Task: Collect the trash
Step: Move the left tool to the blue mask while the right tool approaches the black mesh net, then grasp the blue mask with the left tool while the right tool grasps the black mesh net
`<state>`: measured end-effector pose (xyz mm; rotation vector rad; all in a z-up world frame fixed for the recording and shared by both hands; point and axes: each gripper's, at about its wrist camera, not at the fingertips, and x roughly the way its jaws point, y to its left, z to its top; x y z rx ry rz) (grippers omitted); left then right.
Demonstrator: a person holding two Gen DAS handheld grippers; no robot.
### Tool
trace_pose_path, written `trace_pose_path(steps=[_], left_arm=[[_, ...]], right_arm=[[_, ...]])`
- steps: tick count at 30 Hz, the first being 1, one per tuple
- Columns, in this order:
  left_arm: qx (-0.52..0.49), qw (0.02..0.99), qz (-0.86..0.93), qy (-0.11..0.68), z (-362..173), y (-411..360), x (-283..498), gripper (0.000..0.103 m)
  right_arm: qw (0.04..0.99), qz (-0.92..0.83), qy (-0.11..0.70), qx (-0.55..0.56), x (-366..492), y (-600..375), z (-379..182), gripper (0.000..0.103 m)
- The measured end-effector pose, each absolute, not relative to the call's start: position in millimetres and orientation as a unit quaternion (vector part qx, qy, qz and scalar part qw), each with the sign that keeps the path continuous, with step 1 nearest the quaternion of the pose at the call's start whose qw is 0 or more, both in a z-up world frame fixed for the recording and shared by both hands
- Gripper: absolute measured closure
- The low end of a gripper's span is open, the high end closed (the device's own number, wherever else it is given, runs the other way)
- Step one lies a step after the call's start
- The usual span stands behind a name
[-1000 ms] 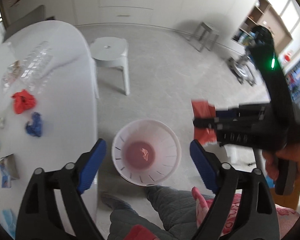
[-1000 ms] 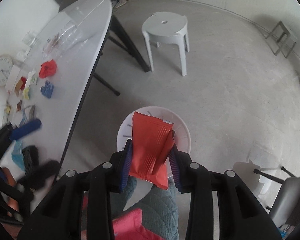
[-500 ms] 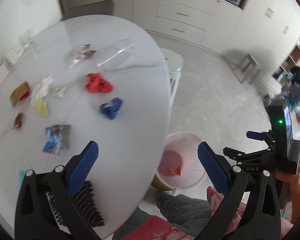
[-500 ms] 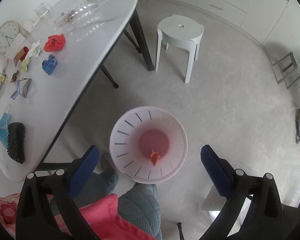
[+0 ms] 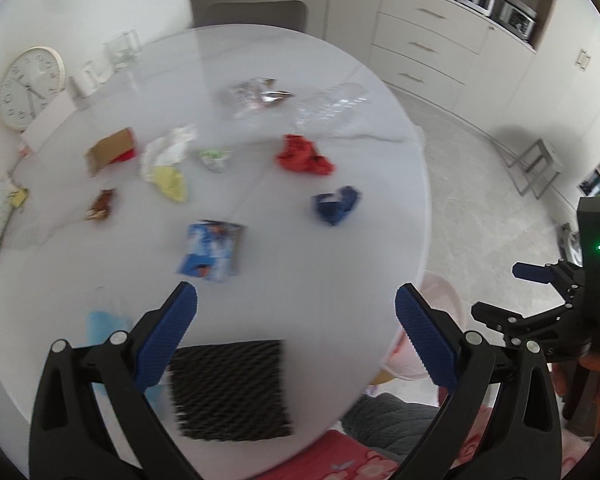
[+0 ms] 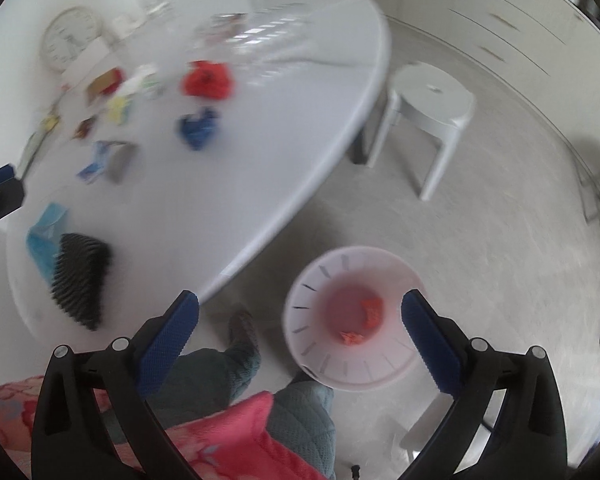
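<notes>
Left gripper (image 5: 296,328), jaws apart, above the round white table (image 5: 340,280) bearing scattered trash; right gripper (image 6: 300,336), jaws apart, above the white slotted floor bin (image 6: 324,344) beside the table's edge, red scraps (image 6: 370,312) inside.

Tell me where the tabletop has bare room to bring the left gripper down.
Bare table lies between the black ridged pad, the blue-white carton and the blue crumple, out to the right edge. Crowded: the far left, around the yellow wad, brown box and red crumple.
</notes>
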<state>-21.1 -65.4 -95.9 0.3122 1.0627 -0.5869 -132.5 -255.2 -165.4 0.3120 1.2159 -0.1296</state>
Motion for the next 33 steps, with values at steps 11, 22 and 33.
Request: trace_pose_path(steps=[11,22,33], left_arm=[[0.105,0.829,-0.158,0.525,-123,65,25,0.008],[0.053,0.802,-0.147,0.576,-177,137,54,0.013],[0.031,0.766,-0.202,0.610,-206,134,61,0.081]], right_arm=[[0.811,0.121,0.572,0.031,-64,-123,-168,0.003],[0.794,0.198,0.574,-0.037,-14,-50,-189,0.003],[0.780,0.213,0.585,-0.057,0,-30,-194,0.003]])
